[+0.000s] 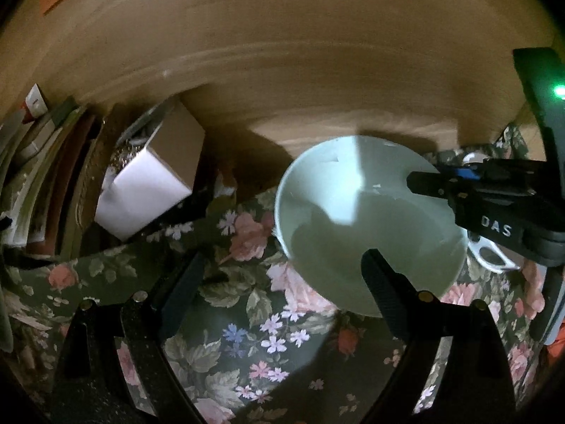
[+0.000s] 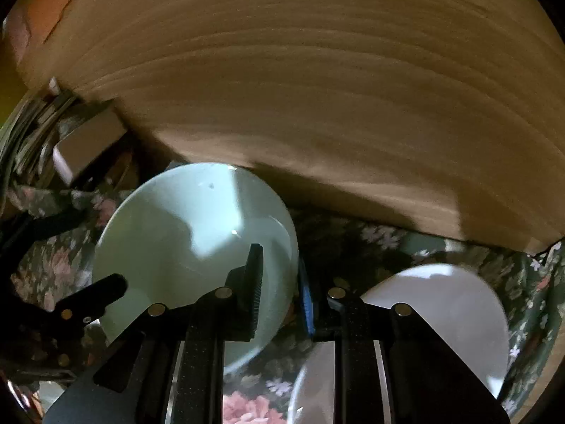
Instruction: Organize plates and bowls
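Pale green bowl [image 2: 183, 240] on floral cloth [image 1: 247, 318], rim clamped by right gripper [image 2: 279, 282]; left gripper [image 1: 279, 275] wide apart, straddling near rim; white plates [image 2: 441, 304] beside, unstacked

light: dim, warm | bright patch inside pale green bowl [image 1: 370, 219] | shadows: hard, dark | blur: wooden wall [image 2: 317, 88] streaked | edges: fisheye-bent, black corners
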`<state>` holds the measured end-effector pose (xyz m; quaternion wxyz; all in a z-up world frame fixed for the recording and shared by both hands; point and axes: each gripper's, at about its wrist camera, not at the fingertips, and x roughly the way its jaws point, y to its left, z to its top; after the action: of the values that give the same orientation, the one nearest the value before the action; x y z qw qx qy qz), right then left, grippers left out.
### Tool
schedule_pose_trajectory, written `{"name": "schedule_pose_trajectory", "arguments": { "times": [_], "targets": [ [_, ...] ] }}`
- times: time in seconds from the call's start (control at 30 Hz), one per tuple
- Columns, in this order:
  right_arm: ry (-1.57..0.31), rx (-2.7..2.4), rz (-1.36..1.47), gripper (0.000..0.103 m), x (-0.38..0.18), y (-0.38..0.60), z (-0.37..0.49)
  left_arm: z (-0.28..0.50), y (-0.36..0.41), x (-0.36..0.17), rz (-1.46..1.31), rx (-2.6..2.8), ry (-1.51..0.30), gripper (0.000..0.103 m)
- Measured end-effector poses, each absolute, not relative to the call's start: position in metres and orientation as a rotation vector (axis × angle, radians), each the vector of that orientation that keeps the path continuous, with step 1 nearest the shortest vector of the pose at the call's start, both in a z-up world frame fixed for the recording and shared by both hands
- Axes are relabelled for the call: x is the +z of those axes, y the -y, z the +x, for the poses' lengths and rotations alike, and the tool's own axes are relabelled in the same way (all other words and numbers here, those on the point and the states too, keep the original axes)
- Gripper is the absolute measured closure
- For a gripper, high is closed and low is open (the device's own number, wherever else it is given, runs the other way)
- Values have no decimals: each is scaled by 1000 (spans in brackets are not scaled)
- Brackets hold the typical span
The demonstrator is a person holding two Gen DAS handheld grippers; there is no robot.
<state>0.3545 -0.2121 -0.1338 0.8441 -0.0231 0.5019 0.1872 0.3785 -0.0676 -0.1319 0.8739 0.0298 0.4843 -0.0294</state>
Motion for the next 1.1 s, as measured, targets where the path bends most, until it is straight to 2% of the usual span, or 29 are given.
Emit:
{"name": "schedule_pose_trajectory", "arguments": {
  "times": [0.27,0.37,0.5,0.6,0.7,0.93,0.97,1.03,1.1],
  "targets": [
    [-1044,456,-73,86,-135,202,318,374,58,-141,35,-52,-1058,13],
    [-1038,488,-41,86,-128,202,292,375,50,-145,13,-30,-1076,23],
    [-1034,519,-29,86,-125,203,279,378,40,-153,-14,-29,-1115,42],
    [-1027,503,-56,85,-122,198,266,382,36,-162,-15,-26,-1130,51],
    [-1028,494,-56,84,-122,190,271,381,33,-163,-24,-34,-1115,54],
    [-1035,463,-27,83,-121,207,303,375,28,-161,24,-37,-1096,55],
    [-1027,457,-24,86,-121,208,302,375,26,-160,23,-39,-1100,55],
    [-1020,460,-11,89,-119,212,298,378,27,-159,13,-50,-1112,63],
    [-1020,476,0,91,-116,218,294,379,36,-163,18,-65,-1126,67]
  ]
}}
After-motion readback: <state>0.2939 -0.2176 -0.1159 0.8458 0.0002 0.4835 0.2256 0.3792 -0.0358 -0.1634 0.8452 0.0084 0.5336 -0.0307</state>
